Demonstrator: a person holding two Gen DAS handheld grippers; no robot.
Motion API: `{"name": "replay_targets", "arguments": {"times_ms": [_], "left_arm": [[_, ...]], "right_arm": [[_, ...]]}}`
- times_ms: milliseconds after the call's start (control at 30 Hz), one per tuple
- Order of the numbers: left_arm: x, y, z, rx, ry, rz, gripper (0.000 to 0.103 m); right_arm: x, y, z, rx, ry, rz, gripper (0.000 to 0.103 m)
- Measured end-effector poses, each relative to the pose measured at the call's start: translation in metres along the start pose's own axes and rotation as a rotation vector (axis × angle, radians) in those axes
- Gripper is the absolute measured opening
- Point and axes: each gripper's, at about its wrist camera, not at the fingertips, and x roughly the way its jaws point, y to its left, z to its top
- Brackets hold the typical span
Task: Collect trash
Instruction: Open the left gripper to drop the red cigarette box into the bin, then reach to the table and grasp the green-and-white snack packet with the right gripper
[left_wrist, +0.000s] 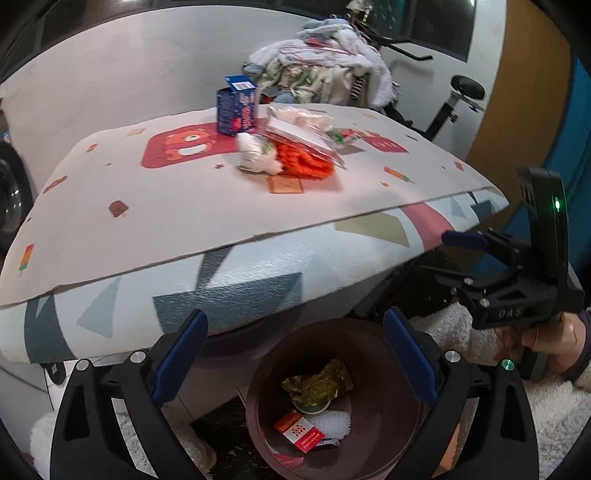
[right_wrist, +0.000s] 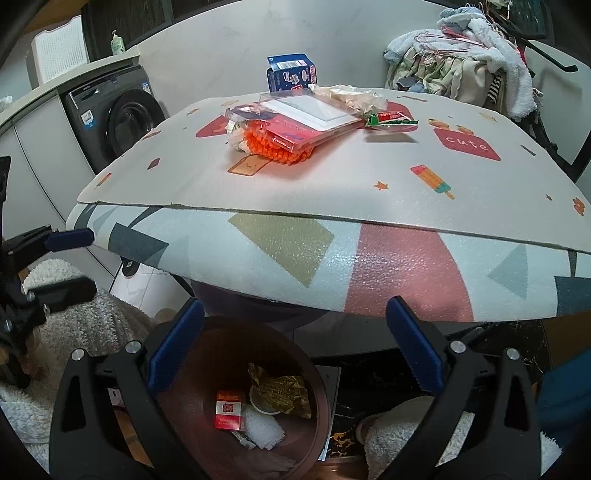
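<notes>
A brown trash bin stands on the floor below the table edge. It holds a red pack, a gold wrapper and white scraps. My left gripper is open and empty above the bin. My right gripper is open and empty above it too; it shows from the side in the left wrist view. On the table lie a blue carton, a clear plastic pack over an orange thing, crumpled white paper and a red-green wrapper.
The table wears a patterned mat. A laundry pile sits behind it. A washing machine stands at the left, an exercise bike at the right. White fluffy rugs cover the floor around the bin.
</notes>
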Motion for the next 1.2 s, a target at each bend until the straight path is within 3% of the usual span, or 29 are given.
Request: {"name": "replay_targets", "arguments": {"times_ms": [167,533,833,1033,1200], "left_arm": [[-0.008,0.011,0.007,-0.037,-0.033,0.033,0.097],[-0.018,0.020,0.023,0.018,-0.082,0.102,0.097],[-0.029,0.042,0.045,-0.009,-0.127,0.121,0.097],[-0.036,0.057,0.065,-0.017,-0.156,0.133,0.097],[-0.041,0.069,0.083,-0.023,-0.191,0.133,0.097]], "right_arm": [[-0.001,0.001,0.000,-0.006,0.006,-0.003,0.097],[0.000,-0.001,0.001,-0.004,0.010,-0.005,0.097],[-0.002,-0.005,0.007,0.010,0.019,-0.013,0.097],[-0.010,-0.026,0.031,0.029,0.010,-0.030,0.097],[-0.014,-0.059,0.070,0.035,-0.016,-0.069,0.097]]}}
